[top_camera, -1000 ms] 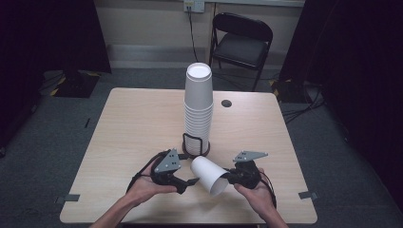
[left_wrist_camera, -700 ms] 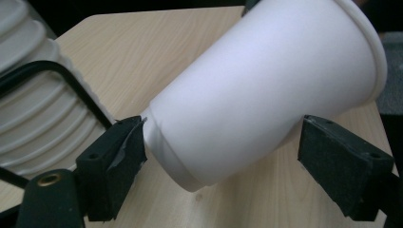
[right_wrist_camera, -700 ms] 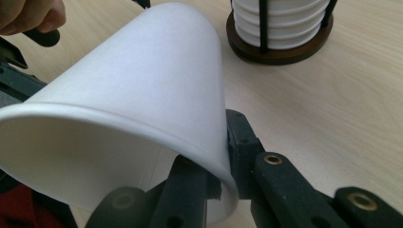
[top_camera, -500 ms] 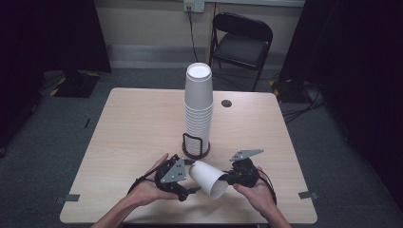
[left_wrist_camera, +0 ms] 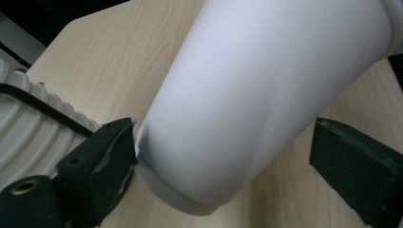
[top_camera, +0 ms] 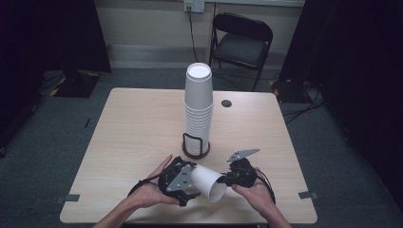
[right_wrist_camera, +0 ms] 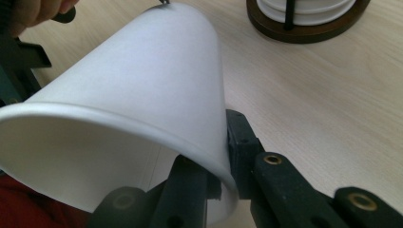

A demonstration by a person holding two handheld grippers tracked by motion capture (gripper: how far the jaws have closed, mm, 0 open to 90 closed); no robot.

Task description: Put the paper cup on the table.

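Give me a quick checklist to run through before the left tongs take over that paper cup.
1. Right tongs pinch the paper cup at its rim, one jaw inside, one outside: ok.
2. Left tongs open, jaws either side of the cup's closed base: ok.
3. Left jaws clamped on the cup: not ok; a gap shows beside one jaw.
4. Cup wall free of dents: ok where visible.
5. Cup stack upright in its holder: ok.
6. Cup lifted off the table: cannot tell.

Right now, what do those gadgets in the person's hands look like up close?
Each hand-held black tool, left and right, has two chunky black jaws with brass-coloured screw holes. A flat grey three-cornered plate sits on top of each, and a thin black cable trails back from it. The forearms show no sleeves.
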